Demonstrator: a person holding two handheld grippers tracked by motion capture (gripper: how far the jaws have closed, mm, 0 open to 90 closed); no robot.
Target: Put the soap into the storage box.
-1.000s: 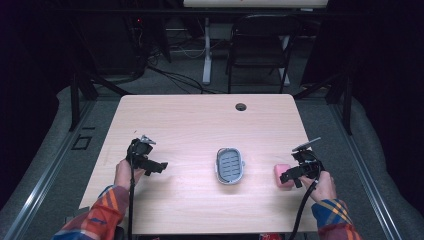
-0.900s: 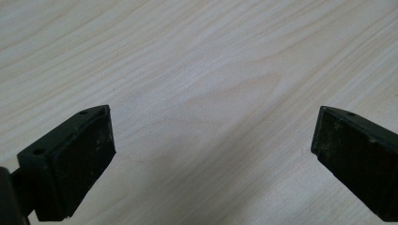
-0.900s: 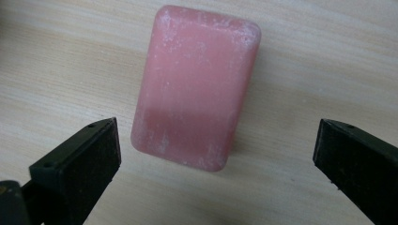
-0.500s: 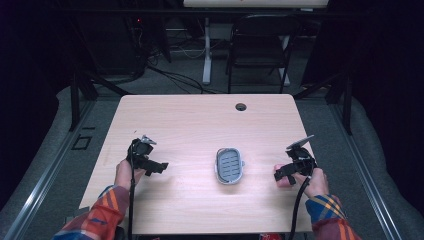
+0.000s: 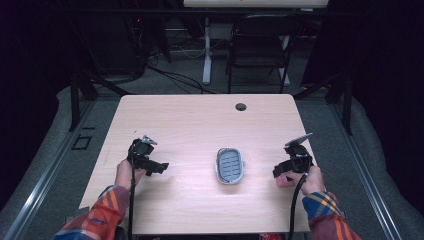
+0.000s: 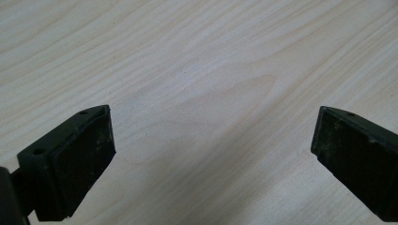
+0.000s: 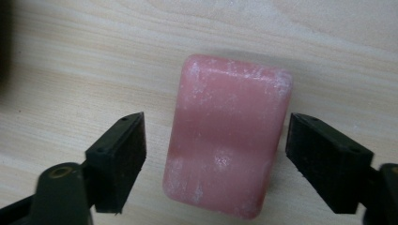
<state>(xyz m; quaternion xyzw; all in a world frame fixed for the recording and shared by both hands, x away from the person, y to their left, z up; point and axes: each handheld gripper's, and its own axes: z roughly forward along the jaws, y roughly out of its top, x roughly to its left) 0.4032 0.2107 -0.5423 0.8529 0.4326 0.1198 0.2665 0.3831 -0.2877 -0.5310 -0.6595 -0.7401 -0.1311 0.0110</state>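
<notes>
A pink soap bar (image 7: 227, 136) lies flat on the wooden table (image 5: 200, 120). My right gripper (image 7: 216, 140) straddles it, and its jaws have just been closing. A narrow gap remains on each side of the bar, so the pads are not pressing on it. In the high view the right gripper (image 5: 280, 172) hangs near the table's right edge. A grey ribbed soap dish (image 5: 230, 165) sits at the table's middle front. My left gripper (image 5: 159, 167) hovers to the left of the dish. Its jaws stand wide open (image 6: 211, 150) over bare wood.
A small dark cable hole (image 5: 241, 107) marks the table's far side. Behind the table stand a black chair (image 5: 260, 45) and cables on the floor. The person's plaid sleeves (image 5: 100, 220) come in from the bottom edge.
The right gripper has shifted left and down over the pink bar, which lay beside it a second ago. The left gripper has kept still.
</notes>
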